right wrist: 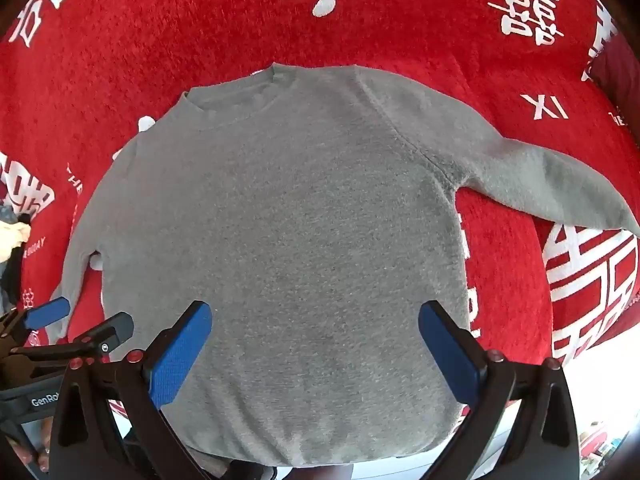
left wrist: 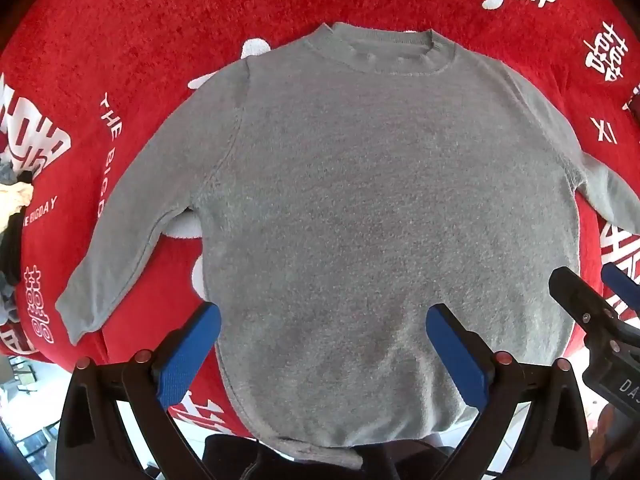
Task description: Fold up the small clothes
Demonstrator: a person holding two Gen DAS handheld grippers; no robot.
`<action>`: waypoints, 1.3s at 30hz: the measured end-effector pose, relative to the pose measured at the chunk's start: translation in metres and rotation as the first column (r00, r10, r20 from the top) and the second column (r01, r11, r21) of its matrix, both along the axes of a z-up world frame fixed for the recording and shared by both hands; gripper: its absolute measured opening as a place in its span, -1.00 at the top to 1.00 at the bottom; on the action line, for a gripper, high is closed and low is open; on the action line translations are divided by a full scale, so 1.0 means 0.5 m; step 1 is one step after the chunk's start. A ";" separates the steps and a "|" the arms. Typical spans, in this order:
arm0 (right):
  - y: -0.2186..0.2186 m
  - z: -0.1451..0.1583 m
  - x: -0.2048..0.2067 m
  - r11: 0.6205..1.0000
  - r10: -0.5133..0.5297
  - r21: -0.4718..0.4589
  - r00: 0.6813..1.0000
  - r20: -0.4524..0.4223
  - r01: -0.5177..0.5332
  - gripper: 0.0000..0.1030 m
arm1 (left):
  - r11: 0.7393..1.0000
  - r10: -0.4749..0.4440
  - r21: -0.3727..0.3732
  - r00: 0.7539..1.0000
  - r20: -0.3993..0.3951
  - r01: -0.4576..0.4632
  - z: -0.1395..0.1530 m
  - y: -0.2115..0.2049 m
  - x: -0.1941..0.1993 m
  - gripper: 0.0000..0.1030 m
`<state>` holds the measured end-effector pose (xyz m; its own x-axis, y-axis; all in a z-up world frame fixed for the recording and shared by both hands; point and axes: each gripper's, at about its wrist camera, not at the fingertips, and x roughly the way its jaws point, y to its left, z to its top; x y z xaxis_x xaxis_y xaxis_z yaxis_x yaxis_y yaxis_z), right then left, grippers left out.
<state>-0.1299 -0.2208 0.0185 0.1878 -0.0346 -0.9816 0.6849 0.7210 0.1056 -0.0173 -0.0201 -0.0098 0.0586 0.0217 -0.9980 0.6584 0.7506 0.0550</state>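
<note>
From the left wrist view, your left gripper [left wrist: 322,344], jaws apart, hovers over the near hem of the grey sweater [left wrist: 360,200], spread flat on the red blanket [left wrist: 140,40]. From the right wrist view, your right gripper [right wrist: 314,342] is likewise wide (nothing held); take the right sleeve [right wrist: 560,188] near its cuff and fold it inward squarely.

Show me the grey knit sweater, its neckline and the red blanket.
Grey knit sweater [left wrist: 360,200]: left wrist view, chest middle.
Ribbed neckline [left wrist: 384,66]: left wrist view, front collar band.
Red plush blanket [right wrist: 160,40]: right wrist view, bare patch.

My two tools: black frames, blue pads

Each tool, left [left wrist: 323,326] and right [right wrist: 315,322], has ribbed blue fingertips [left wrist: 188,354], red-capped screws and white lettering on its black body.
</note>
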 end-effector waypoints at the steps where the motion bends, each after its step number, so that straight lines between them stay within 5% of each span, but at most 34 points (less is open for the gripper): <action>1: -0.001 0.000 0.001 1.000 0.001 0.000 1.000 -0.001 -0.001 -1.00 | 1.000 0.000 0.000 1.000 0.000 0.000 0.000 0.000 0.000 -1.00; 20: 0.019 -0.016 0.016 0.999 0.034 -0.017 0.999 -0.006 -0.034 -1.00 | 1.000 0.028 -0.004 1.000 -0.003 -0.028 -0.009 0.016 0.012 -1.00; 30: 0.029 -0.023 0.027 0.996 0.062 -0.055 0.993 -0.100 -0.068 -1.00 | 0.999 0.040 -0.014 0.999 0.004 -0.040 -0.010 0.033 0.024 -1.00; 39: 0.038 -0.017 0.044 0.995 0.071 -0.064 0.996 -0.046 -0.074 -1.00 | 0.998 0.053 -0.023 0.998 0.019 -0.052 -0.003 0.058 0.039 -1.00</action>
